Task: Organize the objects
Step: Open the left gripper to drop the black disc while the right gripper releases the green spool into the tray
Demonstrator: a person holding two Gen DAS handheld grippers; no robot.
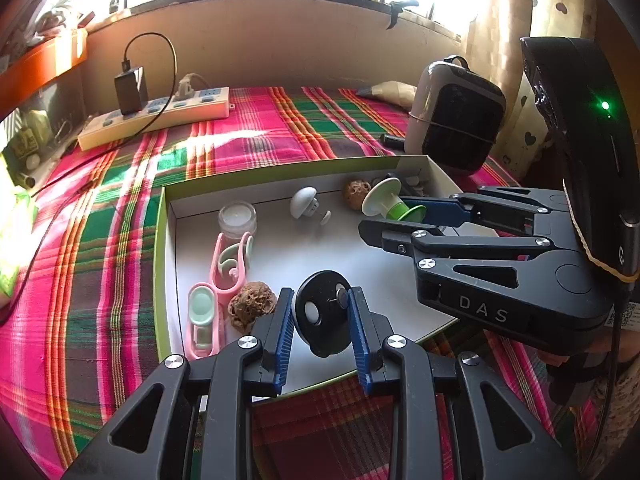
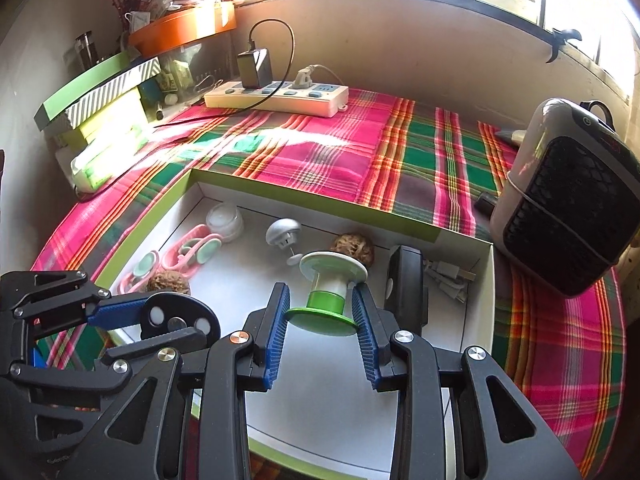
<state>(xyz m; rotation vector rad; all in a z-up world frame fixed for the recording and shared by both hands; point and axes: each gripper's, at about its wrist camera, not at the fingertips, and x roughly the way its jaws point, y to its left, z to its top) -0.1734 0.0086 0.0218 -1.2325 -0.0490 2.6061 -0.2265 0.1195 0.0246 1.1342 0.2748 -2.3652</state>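
My left gripper is shut on a black oval disc that has a white button and a metal pin; it hangs over the near part of a white box with a green rim. My right gripper is shut on a green and white spool over the same box. The left wrist view shows the right gripper and its spool at the box's far right. The right wrist view shows the left gripper with the disc at the lower left.
In the box lie a small jar, pink clips, two walnuts, a white mushroom-shaped plug, a black device and a white charger. A power strip, a heater and stacked boxes stand on the plaid cloth.
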